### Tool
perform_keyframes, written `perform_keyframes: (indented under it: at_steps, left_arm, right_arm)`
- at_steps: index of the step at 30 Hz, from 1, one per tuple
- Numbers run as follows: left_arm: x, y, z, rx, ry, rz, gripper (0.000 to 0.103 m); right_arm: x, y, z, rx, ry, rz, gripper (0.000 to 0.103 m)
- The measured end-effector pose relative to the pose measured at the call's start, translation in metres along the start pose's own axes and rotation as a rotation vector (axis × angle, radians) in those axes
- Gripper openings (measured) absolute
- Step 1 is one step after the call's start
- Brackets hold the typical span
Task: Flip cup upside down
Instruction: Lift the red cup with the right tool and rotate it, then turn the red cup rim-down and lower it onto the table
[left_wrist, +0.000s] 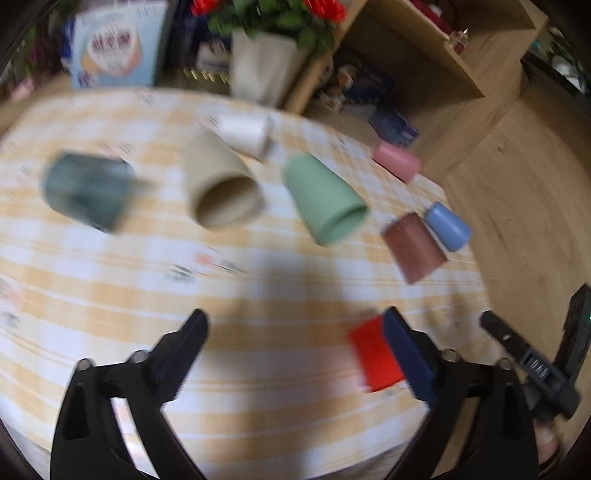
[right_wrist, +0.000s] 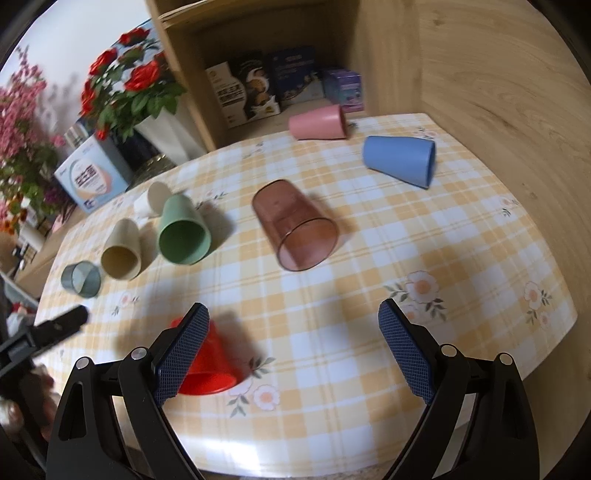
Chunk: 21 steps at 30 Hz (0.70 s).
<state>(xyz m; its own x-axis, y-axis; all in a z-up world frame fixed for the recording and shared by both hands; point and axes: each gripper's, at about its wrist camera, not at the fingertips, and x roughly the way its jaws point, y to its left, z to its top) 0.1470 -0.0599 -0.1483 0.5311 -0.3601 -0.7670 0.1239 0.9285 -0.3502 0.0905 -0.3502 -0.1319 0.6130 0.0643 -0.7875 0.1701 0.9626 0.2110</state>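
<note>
Several cups lie on their sides on the yellow checked tablecloth (right_wrist: 369, 229). A red cup (right_wrist: 208, 360) lies near the front, partly behind the left finger of my right gripper (right_wrist: 291, 332), which is open and empty above the cloth. The red cup also shows in the blurred left wrist view (left_wrist: 375, 352), touching or just behind the right finger of my left gripper (left_wrist: 295, 332), which is open and empty. A brown translucent cup (right_wrist: 295, 225), a green cup (right_wrist: 183, 232), a beige cup (right_wrist: 122, 251), a blue cup (right_wrist: 400, 158) and a pink cup (right_wrist: 319, 122) lie further back.
A small grey cup (right_wrist: 81, 278) lies at the left; a white cup (right_wrist: 142, 203) behind the green one. A wooden shelf (right_wrist: 461, 74) with boxes stands at the back right. A vase of red flowers (right_wrist: 129, 92) and a blue box (right_wrist: 90, 177) stand behind the table.
</note>
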Motion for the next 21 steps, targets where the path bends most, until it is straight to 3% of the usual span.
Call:
perform_keyframes:
  at_steps: [6,9,15,21]
  left_arm:
    - [-0.055,0.043,-0.007,0.074,-0.185,0.208,0.097]
    - [-0.075,0.061,-0.010,0.077,-0.245,0.276,0.097]
    - [-0.096,0.081,-0.017,0.068,-0.301,0.313,0.097]
    - [-0.100,0.077,-0.028,0.092,-0.313,0.324,0.097]
  right_arm:
    - [0.010,0.018,-0.001,-0.038,0.078,0.050,0.090]
    - [0.019,0.028,0.002,-0.067,0.135,0.075,0.090]
    - [0.049,0.064,0.015,-0.169,0.314,0.130,0.090]
    - [0.080,0.099,0.021,-0.255,0.486,0.164,0.090]
